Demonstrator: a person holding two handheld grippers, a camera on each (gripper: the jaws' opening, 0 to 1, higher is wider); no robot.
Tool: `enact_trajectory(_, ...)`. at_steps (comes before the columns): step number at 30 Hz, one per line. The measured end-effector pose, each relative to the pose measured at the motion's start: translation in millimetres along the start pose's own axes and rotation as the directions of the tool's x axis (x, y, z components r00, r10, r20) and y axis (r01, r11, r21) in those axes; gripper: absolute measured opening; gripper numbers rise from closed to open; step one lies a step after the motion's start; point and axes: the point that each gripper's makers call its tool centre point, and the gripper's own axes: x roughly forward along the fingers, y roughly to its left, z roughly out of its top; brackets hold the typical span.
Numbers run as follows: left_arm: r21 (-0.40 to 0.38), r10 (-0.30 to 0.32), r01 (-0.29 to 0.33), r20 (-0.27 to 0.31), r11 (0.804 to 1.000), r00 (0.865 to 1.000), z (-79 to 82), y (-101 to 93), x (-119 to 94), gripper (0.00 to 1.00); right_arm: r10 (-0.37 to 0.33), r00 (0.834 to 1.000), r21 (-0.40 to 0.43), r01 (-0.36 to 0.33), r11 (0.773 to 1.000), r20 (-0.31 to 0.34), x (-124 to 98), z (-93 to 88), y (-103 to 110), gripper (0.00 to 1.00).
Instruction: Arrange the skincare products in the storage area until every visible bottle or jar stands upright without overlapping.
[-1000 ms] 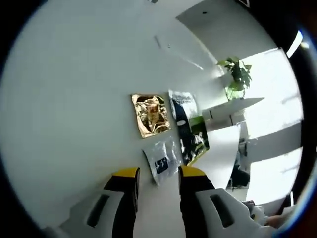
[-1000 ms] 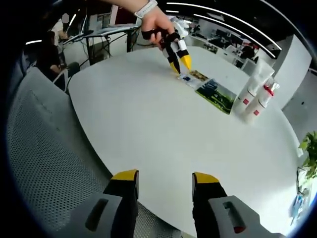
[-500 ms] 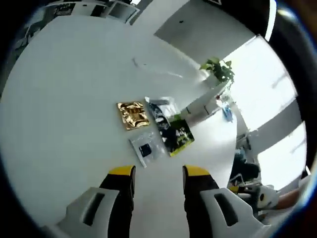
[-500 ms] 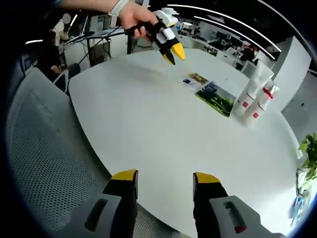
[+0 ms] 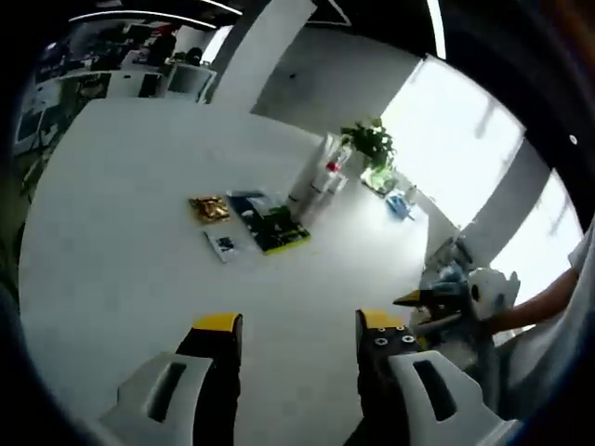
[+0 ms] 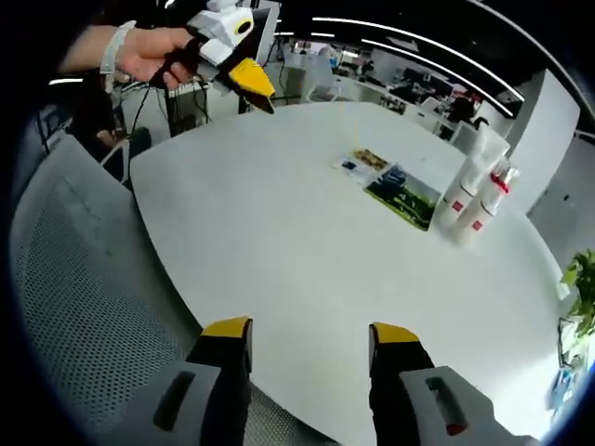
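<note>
In the left gripper view the left tool [image 5: 290,325], jaws apart and empty, faces three flat sachets [image 5: 251,221] beside white bottles [image 5: 316,181] on the smooth round surface [image 5: 112,242], while in the right gripper view the right tool [image 6: 304,330], also spread and empty, faces two red-labelled bottles [image 6: 469,209] beyond the sachets [image 6: 390,186].

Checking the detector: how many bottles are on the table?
2, as far as visible: a taller white bottle and a red-capped bottle, upright and close together beyond the green packet. Another could hide behind.
</note>
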Motion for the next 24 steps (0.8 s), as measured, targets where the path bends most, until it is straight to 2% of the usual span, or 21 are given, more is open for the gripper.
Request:
enact_trajectory(3, 0.027, 0.017, -0.018, 0.016, 0.999, 1.000, -20.5, -13.0, -13.5, 0.47, 0.013, 0.998, 0.034, -0.016, 0.999, 0.068, -3.8, 12.8, 3.0, 0.54)
enact_trajectory(5, 0.047, 0.032, -0.034, 0.039, 0.998, 0.999, -29.8, -20.4, -21.5, 0.50, 0.015, 0.996, 0.054, -0.020, 0.998, 0.090, -5.8, 17.2, 2.7, 0.56)
enact_trajectory(9, 0.121, 0.083, -0.092, 0.079, 0.988, 0.993, -41.4, -23.3, -32.4, 0.56, 0.018, 0.988, 0.078, -0.030, 0.996, 0.154, -10.4, 29.1, 3.9, 0.61)
enact_trajectory(11, 0.137, 0.104, -0.118, 0.104, 0.984, 0.989, -46.5, -24.6, -37.6, 0.61, 0.034, 0.979, 0.109, -0.057, 0.992, 0.199, -13.2, 37.7, 7.4, 0.64)
enact_trajectory(13, 0.158, 0.121, -0.139, 0.120, 0.978, 0.985, -49.7, -27.2, -42.4, 0.65, 0.061, 0.962, 0.164, -0.108, 0.981, 0.267, -20.0, 49.6, 11.1, 0.69)
enact_trajectory(14, 0.163, 0.124, -0.144, 0.131, 0.976, 0.984, -51.3, -29.3, -45.1, 0.64, 0.069, 0.943, 0.207, -0.142, 0.968, 0.324, -25.1, 59.4, 11.6, 0.72)
enact_trajectory(17, 0.175, 0.110, -0.137, 0.160, 0.975, 0.981, -54.6, -36.7, -49.6, 0.60, 0.058, 0.920, 0.281, -0.178, 0.943, 0.387, -33.5, 68.9, 5.6, 0.81)
enact_trajectory(19, 0.199, 0.125, -0.156, 0.160, 0.967, 0.979, -58.4, -39.8, -51.4, 0.64, 0.052, 0.900, 0.289, -0.194, 0.937, 0.433, -39.5, 76.8, 4.2, 0.87)
enact_trajectory(21, 0.248, 0.157, -0.194, 0.162, 0.949, 0.974, -59.6, -39.0, -53.2, 0.68, 0.050, 0.882, 0.297, -0.211, 0.931, 0.469, -43.4, 82.7, 3.7, 0.93)
enact_trajectory(22, 0.273, 0.172, -0.213, 0.167, 0.938, 0.971, -61.0, -41.2, -53.8, 0.71, 0.052, 0.877, 0.303, -0.220, 0.927, 0.478, -45.2, 83.7, 3.3, 0.95)
enact_trajectory(24, 0.282, 0.169, -0.220, 0.193, 0.934, 0.966, -61.1, -48.5, -53.8, 0.75, 0.045, 0.864, 0.306, -0.226, 0.925, 0.501, -49.6, 87.3, 1.4, 0.98)
